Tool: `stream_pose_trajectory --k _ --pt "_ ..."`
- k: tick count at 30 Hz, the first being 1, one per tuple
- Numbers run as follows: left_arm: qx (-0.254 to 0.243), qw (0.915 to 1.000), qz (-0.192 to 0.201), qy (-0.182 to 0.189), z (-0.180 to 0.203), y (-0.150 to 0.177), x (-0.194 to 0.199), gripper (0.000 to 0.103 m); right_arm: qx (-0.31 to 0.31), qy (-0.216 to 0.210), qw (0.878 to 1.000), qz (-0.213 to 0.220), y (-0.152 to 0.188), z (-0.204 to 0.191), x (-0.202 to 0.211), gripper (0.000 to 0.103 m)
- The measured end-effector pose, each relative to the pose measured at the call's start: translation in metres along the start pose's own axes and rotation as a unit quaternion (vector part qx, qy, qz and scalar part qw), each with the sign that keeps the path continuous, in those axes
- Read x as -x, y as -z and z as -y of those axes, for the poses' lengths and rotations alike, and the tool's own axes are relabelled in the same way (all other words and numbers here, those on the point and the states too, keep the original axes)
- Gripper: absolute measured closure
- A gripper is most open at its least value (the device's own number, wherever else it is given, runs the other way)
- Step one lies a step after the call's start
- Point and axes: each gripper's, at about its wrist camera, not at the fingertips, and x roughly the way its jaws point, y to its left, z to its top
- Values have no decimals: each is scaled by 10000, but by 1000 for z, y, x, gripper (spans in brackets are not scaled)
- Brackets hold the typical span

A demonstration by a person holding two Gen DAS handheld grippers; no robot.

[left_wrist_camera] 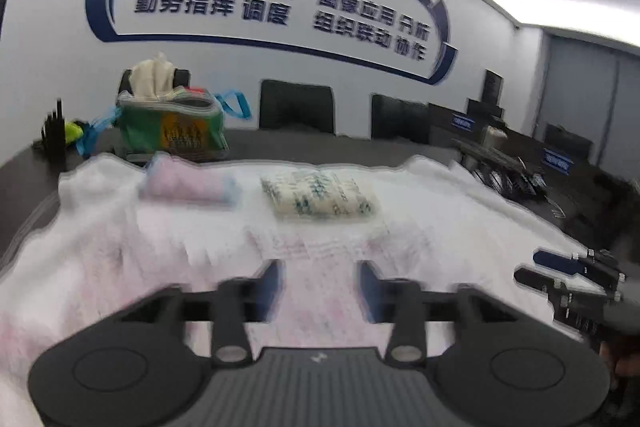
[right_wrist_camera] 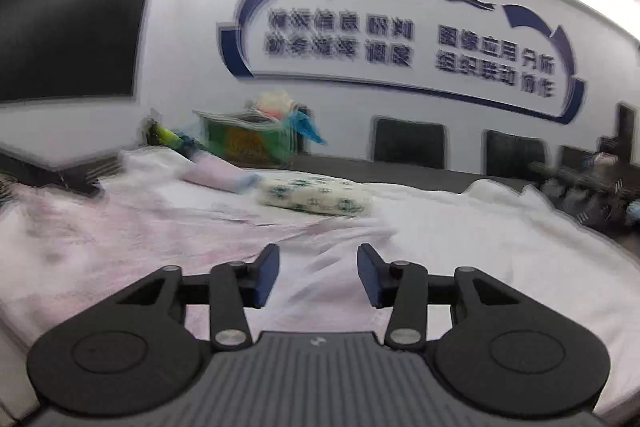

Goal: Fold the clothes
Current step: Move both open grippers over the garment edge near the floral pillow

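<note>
A pale pink patterned garment [left_wrist_camera: 208,259] [right_wrist_camera: 132,231] lies spread flat over a white cloth [left_wrist_camera: 460,211] [right_wrist_camera: 500,239] on the table. Behind it rest two folded items: a pink one [left_wrist_camera: 188,183] [right_wrist_camera: 216,175] and a cream one with green print [left_wrist_camera: 320,195] [right_wrist_camera: 316,197]. My left gripper [left_wrist_camera: 320,287] hovers open just above the pink garment, nothing between its blue pads. My right gripper [right_wrist_camera: 318,273] is open too, over the garment's right part. In the left wrist view the right gripper [left_wrist_camera: 568,275] shows at the far right edge. Both views are motion-blurred.
A green bag stuffed with clothes [left_wrist_camera: 172,123] [right_wrist_camera: 248,139] stands at the back left of the dark table [left_wrist_camera: 304,143]. Black chairs [left_wrist_camera: 296,105] [right_wrist_camera: 408,143] line the far side. Dark equipment [left_wrist_camera: 500,159] sits at the right, a black radio [left_wrist_camera: 54,135] at the left.
</note>
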Motion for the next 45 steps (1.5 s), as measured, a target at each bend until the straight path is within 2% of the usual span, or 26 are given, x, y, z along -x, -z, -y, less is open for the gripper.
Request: stream_pose_trajectory --k 1,2,3,6,8,9,10,11,14,16,17,18,19,20,21,23,25,27,33,34,35,37,38,40,42,45 --pt "97 9999 -29 -4 -6 -23 -15 40 79 -154 9998 -47 -15 5 -20 60" --pt "319 9994 -121 -87 -10 -40 -33 42 159 -307 9994 -94 -31 9 -41 60" --pt "522 9978 -369 -173 -13 -56 -59 43 235 -466 9984 -237 -44 14 -64 59" --pt "1171 9874 -1064 10 -21 -71 -143 47 297 -822 9904 -1072 -69 33 -148 56" --pt "1421 9820 -1241 -102 -21 -59 -185 54 -138 -785 9813 -1751 -72 60 -202 56" --pt "1389 9824 -1236 -171 -21 -51 -201 55 -252 -831 9786 -1866 -70 73 -216 51" --pt "1327 9843 -1145 -215 -21 -40 -215 56 -321 -1000 9754 -1940 -66 87 -228 43" --pt "1292 9857 -1058 -202 -21 -31 -226 56 -455 -1134 9721 -2002 -63 102 -240 29" --pt "1405 9835 -1135 -64 -27 -2 -247 56 -969 -1334 9634 -2114 -49 133 -271 28" --pt "1312 9862 -1006 -117 -30 11 -250 59 -1223 -1566 9557 -2172 -39 148 -287 31" --pt "1235 9878 -943 -129 -29 14 -249 61 -1383 -1734 9506 -2173 -35 152 -294 45" --pt "1158 9893 -879 -142 -28 16 -247 61 -1541 -1909 9442 -2199 -30 154 -299 68" --pt "1087 9906 -821 -153 -28 19 -246 61 -1641 -1985 9398 -2247 -26 156 -303 79" --pt "1100 9904 -824 -147 -28 19 -245 61 -1638 -1949 9396 -2287 -23 155 -306 100" --pt "1115 9903 -819 -130 -29 19 -244 61 -1486 -2008 9434 -2183 -22 152 -302 103" --pt "1144 9901 -808 -97 -31 20 -243 61 -738 -2391 9558 -1546 -22 145 -276 103" --pt "1188 9896 -804 -71 -32 18 -246 61 245 -2467 9622 -1126 -19 133 -243 103" --pt "1144 9901 -805 -99 -30 18 -247 61 1162 -2440 9585 -912 -16 122 -213 103" --pt "1089 9907 -800 -129 -29 18 -246 61 2016 -2845 9228 -1640 -5 115 -198 103" --pt "1109 9905 -798 -118 -29 18 -246 61 2092 -2909 9190 -1644 -7 115 -194 102" --pt "1101 9906 -799 -123 -29 18 -246 61 2050 -2910 9214 -1557 -12 114 -193 98" --pt "1082 9908 -802 -134 -28 18 -247 61 1886 -2724 9298 -1600 -11 104 -203 81" --pt "1057 9910 -804 -151 -27 18 -247 61 1804 -2631 9338 -1622 -10 99 -207 70" --pt "1017 9914 -805 -173 -26 18 -246 61 1638 -2442 9412 -1663 -10 88 -217 72" --pt "1022 9914 -800 -174 -27 18 -246 61 1471 -2252 9479 -1704 -9 78 -226 86" --pt "1023 9914 -792 -189 -27 19 -245 61 1219 -1964 9568 -1763 -8 63 -240 90"
